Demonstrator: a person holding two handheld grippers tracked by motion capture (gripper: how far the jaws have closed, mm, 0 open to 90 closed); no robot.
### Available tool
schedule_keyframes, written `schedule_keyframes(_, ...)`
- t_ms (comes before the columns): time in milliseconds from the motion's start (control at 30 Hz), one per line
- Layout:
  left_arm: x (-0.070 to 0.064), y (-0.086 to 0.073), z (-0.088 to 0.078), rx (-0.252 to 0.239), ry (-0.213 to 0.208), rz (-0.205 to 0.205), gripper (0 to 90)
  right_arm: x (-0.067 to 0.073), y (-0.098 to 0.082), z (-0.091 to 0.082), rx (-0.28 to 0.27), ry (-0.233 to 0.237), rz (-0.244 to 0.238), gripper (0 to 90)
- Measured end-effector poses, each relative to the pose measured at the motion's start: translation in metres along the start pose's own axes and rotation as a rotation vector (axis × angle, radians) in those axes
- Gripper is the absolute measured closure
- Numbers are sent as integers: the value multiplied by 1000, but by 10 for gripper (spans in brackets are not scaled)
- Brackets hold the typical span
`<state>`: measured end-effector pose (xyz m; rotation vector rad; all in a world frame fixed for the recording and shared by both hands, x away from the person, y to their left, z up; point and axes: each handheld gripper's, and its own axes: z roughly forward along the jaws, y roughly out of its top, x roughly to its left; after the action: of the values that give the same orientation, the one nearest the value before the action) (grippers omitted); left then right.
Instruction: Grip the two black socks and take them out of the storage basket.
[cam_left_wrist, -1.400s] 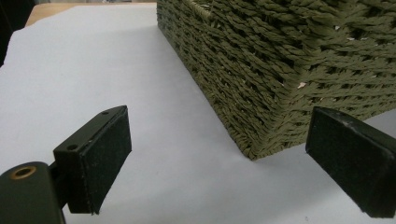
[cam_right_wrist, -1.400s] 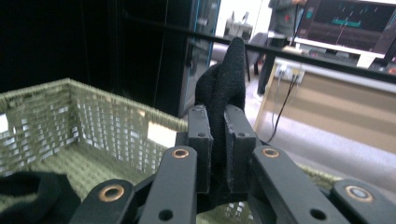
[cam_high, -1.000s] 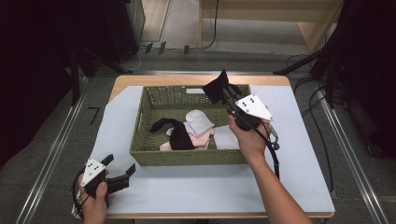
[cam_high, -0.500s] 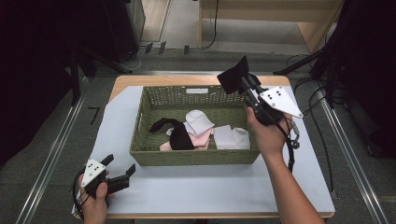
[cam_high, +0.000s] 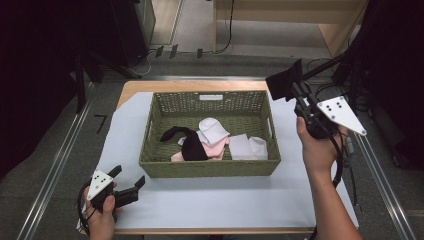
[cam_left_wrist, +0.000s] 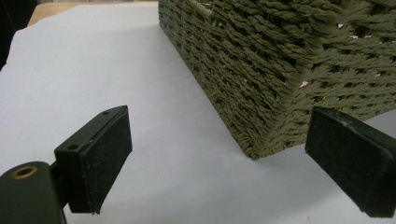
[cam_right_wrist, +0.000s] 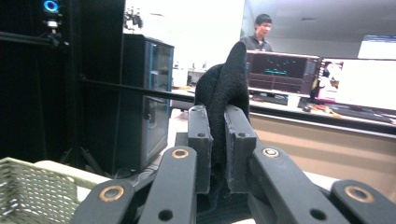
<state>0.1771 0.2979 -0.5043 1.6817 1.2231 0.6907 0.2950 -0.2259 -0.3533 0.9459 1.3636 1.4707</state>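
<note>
A green wicker basket (cam_high: 210, 167) stands mid-table and holds a white sock (cam_high: 212, 129), a black sock (cam_high: 190, 145), a pink piece (cam_high: 212, 150) and a white folded piece (cam_high: 247, 147). My right gripper (cam_high: 296, 95) is raised beyond the basket's far right corner, shut on a black sock (cam_high: 284, 85). In the right gripper view that black sock (cam_right_wrist: 224, 79) sticks up from between the closed jaws of the right gripper (cam_right_wrist: 217, 130). My left gripper (cam_high: 129, 176) rests at the table's front left, open and holding nothing. In the left gripper view, the left gripper (cam_left_wrist: 219, 163) faces the basket's near corner (cam_left_wrist: 280, 70).
A white sheet (cam_high: 225, 200) covers the table around the basket. Dark stands and cables crowd the right side behind my right hand. A person (cam_right_wrist: 259, 32) stands by monitors far off in the right gripper view. The basket's rim (cam_right_wrist: 32, 186) shows low at its left.
My right hand has carried the black sock up and to the right, from above the basket's far right part to outside its right rim. The left gripper has stayed put.
</note>
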Motion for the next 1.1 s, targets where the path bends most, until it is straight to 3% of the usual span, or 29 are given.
schedule_keyframes(233, 0, 0, 1, 7, 7, 3, 83, -22, -20, -18, 53, -43, -1, 837)
schedule_keyframes(400, 0, 0, 0, 10, 8, 3, 83, -27, -39, -20, 108, -52, 16, 837)
schedule_keyframes(567, 0, 0, 0, 9, 7, 2, 83, -30, -74, -18, 210, -64, 37, 837)
schedule_keyframes(667, 0, 0, 0, 9, 4, 0, 83, -32, -84, -17, 244, -72, 40, 836)
schedule_keyframes(767, 0, 0, 0, 7, 3, -1, 83, -37, -100, -14, 306, -104, 81, 800)
schedule_keyframes(933, 0, 0, 0, 10, 6, 1, 83, -38, -98, -14, 304, -110, 167, 692)
schedule_keyframes(1100, 0, 1, 1, 12, 8, 3, 83, -27, -83, -11, 300, -81, 158, 687)
